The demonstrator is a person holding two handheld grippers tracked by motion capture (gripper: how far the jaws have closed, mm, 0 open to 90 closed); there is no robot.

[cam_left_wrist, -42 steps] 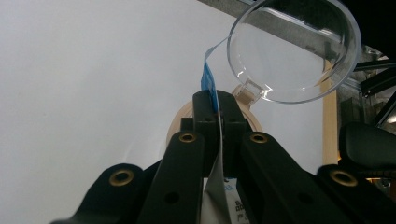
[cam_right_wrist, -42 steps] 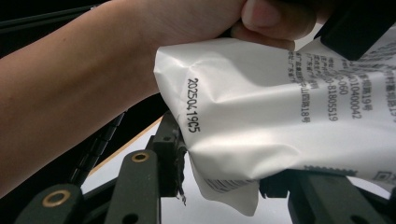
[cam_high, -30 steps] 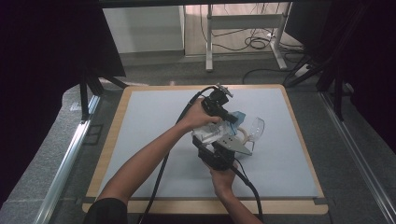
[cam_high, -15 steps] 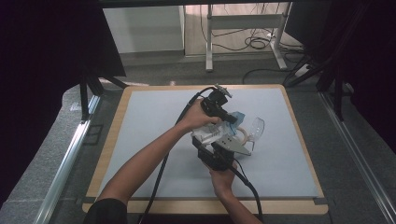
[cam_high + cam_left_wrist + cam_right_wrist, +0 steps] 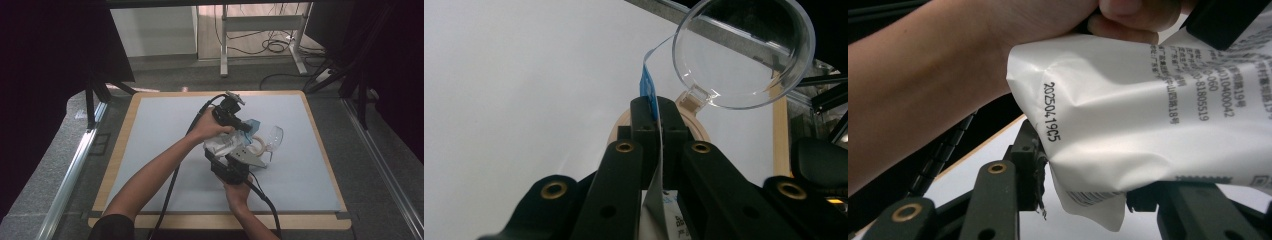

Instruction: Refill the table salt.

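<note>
While the left gripper pinched the white pouch's blue edge, the right gripper clamped its corner, hiding its front.

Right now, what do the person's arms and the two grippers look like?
Both forearms are bare. The left gripper and right gripper are black, their linked jaws pinned with brass rivets. A black cable trails from each; the right one carries a grey three-cornered plate.
</note>
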